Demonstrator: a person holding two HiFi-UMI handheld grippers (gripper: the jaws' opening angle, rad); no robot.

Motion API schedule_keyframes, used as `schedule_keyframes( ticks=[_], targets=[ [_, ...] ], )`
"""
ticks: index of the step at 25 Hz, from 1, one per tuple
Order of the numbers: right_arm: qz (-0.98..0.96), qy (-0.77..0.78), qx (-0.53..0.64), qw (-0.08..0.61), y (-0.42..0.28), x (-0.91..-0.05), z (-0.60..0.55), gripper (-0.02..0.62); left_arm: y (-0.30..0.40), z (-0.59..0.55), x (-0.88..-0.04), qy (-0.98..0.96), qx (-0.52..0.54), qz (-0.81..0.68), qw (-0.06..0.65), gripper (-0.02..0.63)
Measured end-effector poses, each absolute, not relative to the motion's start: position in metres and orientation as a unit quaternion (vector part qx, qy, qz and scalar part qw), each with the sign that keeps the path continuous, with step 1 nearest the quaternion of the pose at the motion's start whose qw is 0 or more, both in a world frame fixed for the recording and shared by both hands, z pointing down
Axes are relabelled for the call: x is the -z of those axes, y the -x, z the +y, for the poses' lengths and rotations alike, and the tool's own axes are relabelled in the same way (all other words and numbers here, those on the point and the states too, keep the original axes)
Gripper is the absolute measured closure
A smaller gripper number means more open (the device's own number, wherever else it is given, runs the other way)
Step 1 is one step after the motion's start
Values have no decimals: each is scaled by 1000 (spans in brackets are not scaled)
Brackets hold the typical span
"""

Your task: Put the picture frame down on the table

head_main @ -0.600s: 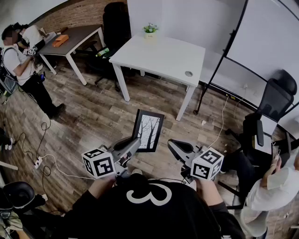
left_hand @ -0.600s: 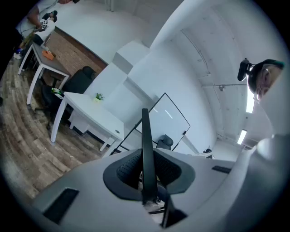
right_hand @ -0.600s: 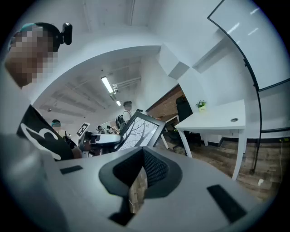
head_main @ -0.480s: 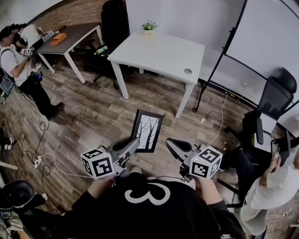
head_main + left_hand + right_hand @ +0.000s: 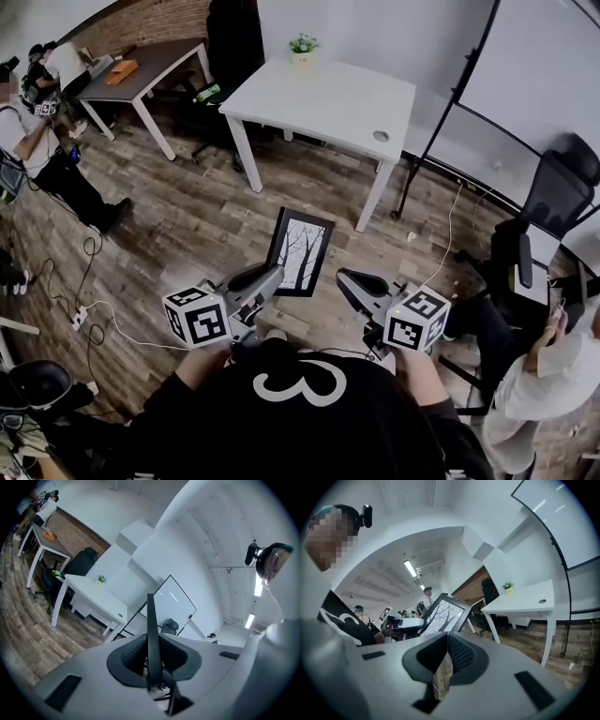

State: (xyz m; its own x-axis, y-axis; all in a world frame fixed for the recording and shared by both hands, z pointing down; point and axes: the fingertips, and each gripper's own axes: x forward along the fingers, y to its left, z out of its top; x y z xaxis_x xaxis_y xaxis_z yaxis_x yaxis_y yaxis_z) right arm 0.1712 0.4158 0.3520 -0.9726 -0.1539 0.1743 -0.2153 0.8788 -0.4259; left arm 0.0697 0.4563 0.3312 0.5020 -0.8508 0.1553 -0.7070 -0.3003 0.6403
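A black picture frame (image 5: 300, 251) with a bare-tree print is held upright over the wooden floor, in front of the person. My left gripper (image 5: 272, 279) is shut on its lower left edge. In the left gripper view the frame (image 5: 151, 634) shows edge-on as a thin dark blade between the pads. My right gripper (image 5: 347, 283) hovers to the right of the frame, shut and holding nothing. From the right gripper view the frame (image 5: 443, 614) and the left gripper appear to the left. The white table (image 5: 328, 98) stands farther ahead, with a small potted plant (image 5: 302, 45) at its far edge.
A whiteboard on a stand (image 5: 525, 84) is at the right, with black office chairs (image 5: 553, 192) and a seated person (image 5: 544, 375) near it. A brown desk (image 5: 155, 66) and other people (image 5: 37, 141) are at the far left. Cables (image 5: 94, 309) lie on the floor.
The frame, still in the left gripper, has edged slightly forward and right. Both grippers keep their places beside each other.
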Motion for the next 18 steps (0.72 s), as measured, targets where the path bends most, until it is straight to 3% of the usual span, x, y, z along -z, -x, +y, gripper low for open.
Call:
schedule_keyframes(
  ticks=[18],
  targets=[
    [-971, -114, -199, 62, -169, -341, 384, 571, -67, 430, -312, -804, 113, -488, 320, 526]
  ],
)
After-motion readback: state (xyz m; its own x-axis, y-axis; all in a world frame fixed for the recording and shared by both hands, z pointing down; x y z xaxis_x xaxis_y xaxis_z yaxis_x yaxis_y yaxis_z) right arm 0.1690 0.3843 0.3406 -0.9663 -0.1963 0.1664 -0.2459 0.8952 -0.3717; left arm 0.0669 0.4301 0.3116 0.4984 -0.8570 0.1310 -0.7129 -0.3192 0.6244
